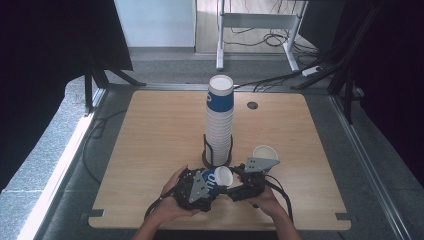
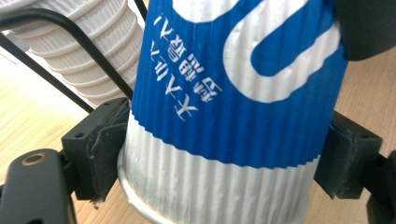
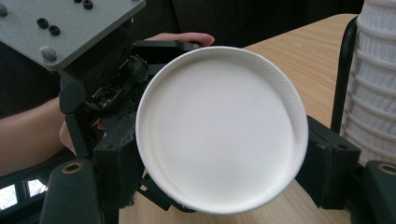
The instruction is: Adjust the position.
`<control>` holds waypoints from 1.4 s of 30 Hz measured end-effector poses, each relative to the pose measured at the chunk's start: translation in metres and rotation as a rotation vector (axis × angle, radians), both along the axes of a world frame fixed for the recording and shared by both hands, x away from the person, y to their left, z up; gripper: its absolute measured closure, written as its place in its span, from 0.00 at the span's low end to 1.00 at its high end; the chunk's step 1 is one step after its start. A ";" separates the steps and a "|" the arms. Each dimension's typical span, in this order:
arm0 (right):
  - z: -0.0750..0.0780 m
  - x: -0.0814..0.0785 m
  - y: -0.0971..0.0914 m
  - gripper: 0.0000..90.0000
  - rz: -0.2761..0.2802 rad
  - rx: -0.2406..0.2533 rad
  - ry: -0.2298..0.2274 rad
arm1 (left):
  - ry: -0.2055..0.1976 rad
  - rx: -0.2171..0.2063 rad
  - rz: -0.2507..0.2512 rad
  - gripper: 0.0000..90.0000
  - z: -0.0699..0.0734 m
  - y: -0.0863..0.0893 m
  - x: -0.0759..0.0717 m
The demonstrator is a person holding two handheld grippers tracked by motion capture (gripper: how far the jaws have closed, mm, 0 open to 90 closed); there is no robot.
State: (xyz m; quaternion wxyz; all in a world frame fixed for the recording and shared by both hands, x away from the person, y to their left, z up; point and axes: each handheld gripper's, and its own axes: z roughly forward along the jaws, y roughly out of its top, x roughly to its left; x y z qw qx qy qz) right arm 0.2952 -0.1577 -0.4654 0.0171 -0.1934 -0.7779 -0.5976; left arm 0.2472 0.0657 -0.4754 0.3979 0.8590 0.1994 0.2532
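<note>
Cup (image 1: 218, 179) clamped sideways between both grippers' fingers (image 2: 100, 154).

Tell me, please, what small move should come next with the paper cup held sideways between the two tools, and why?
Probably close the right tool firmly on the rim end. The left tool is clamped on the blue-and-white paper cup near its base, while the cup's mouth sits between the right tool's jaws, grip unclear. A secure hold would let the left release.
</note>
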 end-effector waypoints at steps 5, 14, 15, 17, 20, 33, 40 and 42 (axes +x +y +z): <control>0.000 -0.001 0.000 0.27 -0.004 -0.004 0.004 | -0.011 0.009 -0.006 0.17 0.001 -0.001 -0.001; 0.002 -0.001 -0.001 0.23 -0.021 -0.005 -0.004 | -0.024 0.019 -0.024 0.17 0.002 -0.003 -0.001; 0.002 -0.001 -0.002 0.23 -0.021 -0.004 -0.003 | -0.025 0.018 -0.026 0.17 0.002 -0.003 -0.001; 0.003 -0.001 -0.002 0.22 -0.025 -0.001 -0.003 | -0.028 0.016 -0.028 0.17 0.002 -0.004 -0.001; 0.003 -0.001 -0.002 0.22 -0.025 -0.001 -0.003 | -0.031 0.013 -0.031 0.18 0.002 -0.004 -0.001; 0.013 -0.001 -0.010 0.16 -0.054 0.024 -0.008 | -0.059 0.018 -0.036 0.18 0.008 0.000 0.000; 0.024 0.000 -0.022 0.15 -0.073 0.010 -0.030 | -0.087 0.053 -0.043 0.18 0.011 0.001 0.002; 0.027 -0.001 -0.026 0.15 -0.076 -0.007 -0.035 | -0.093 0.066 -0.050 0.18 0.011 0.000 0.003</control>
